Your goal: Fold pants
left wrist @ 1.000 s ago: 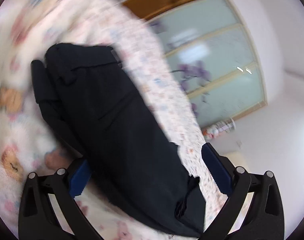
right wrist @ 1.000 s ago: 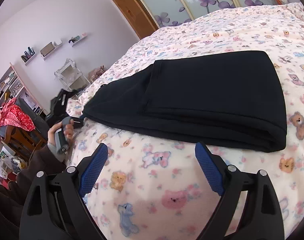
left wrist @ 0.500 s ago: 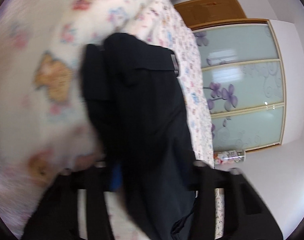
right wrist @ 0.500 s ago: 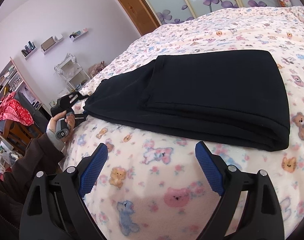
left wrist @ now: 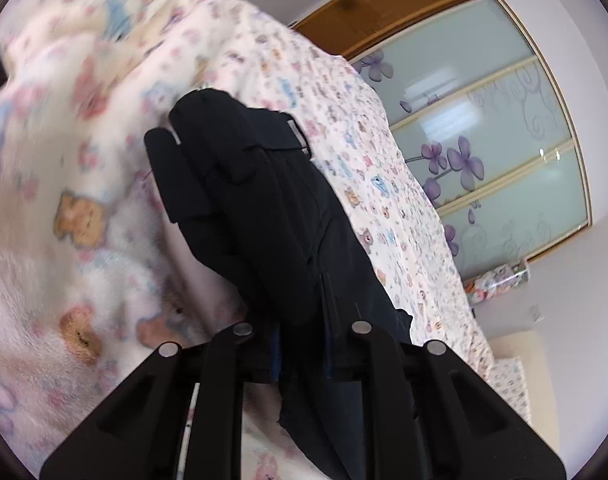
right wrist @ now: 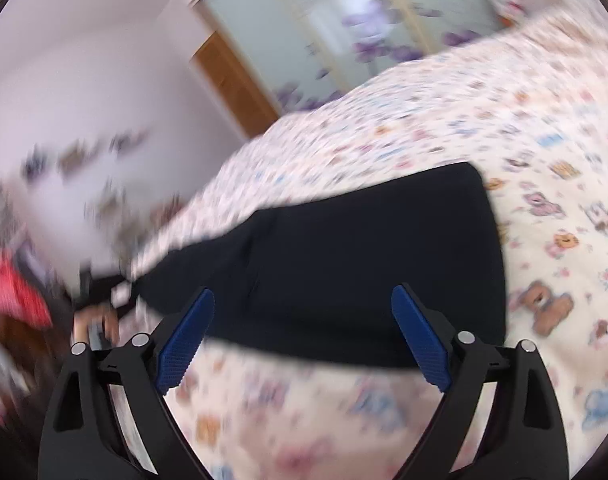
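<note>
So the left claw (left wrist: 301, 354) is closing down narrow on the near end of the black pants (left wrist: 263, 216), cloth bunched right between its pads, and the rest of the pants runs away ahead of it across the teddy-print bed cover (left wrist: 75, 216). The right claw (right wrist: 304, 336) is spread wide with nothing in it, hovering just short of the folded pants' near edge, which lies straight ahead between its blue pads (right wrist: 420, 344). That view's pretty blurry, with a hand (right wrist: 97, 322) off to the claw's left.
</note>
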Available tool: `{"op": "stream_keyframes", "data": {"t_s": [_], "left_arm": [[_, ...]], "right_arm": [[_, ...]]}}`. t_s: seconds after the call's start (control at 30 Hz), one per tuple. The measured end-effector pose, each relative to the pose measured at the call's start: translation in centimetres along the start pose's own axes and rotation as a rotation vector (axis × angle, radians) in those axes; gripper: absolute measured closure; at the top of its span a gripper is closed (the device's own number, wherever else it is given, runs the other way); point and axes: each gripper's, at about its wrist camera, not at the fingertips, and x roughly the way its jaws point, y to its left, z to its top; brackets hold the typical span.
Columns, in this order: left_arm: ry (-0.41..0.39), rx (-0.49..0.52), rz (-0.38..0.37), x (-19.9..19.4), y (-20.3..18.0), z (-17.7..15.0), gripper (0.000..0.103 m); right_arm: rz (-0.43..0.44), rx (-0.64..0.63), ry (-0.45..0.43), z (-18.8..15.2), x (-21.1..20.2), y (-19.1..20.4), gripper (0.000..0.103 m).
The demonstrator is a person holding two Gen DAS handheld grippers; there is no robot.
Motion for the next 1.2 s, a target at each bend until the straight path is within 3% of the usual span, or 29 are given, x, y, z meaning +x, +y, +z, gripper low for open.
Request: {"op": "stream_keyframes", "data": {"t_s": [0.1,0.17,0.3,0.37,0.67,0.83,0.97,1.1,1.2], "left_arm": [[-0.002,0.014,0.007,0.0,-0.9,0.2,0.089],[-0.004,0.032,0.013,-0.1,-1.5,0.3,0.089],[-0.024,0.104,0.007,-0.4,-3.7,0.2,0.089],[-0.033,0.148,0.009,-0.6,-4.7,0.0,0.089],[-0.077,0.355,0.016,-1.7,-10.8,-1.4,0.090],[-0.096,0.512,0.019,-1.7,-15.7,-3.2,0.090],[-0.104,0.703,-0.008,-1.8,-21.0,-6.8,0.090],[-0.055,0.980,-0.065,-0.9,-26.4,-14.6,0.090],[0.058,1.149,-0.132,0.8,-28.5,-22.7,0.089]], "right_arm": [[-0.002,0.161,0.035,0.6,1.7,-3.5,0.003],[-0.021,0.254,0.136,-0.2,4.0,-5.9,0.003],[-0.001,0.272,0.094,0.0,3.1,-5.7,0.003],[0.076,0.307,0.036,0.1,2.0,-5.6,0.003],[0.196,0.481,-0.006,0.6,-0.2,-6.9,0.003],[0.231,0.517,-0.059,0.8,-2.0,-7.3,0.003],[0.258,0.532,-0.093,1.1,-3.0,-7.7,0.003],[0.262,0.555,-0.127,1.4,-4.1,-8.4,0.003],[0.249,0.580,-0.181,1.7,-5.6,-9.2,0.002]]}}
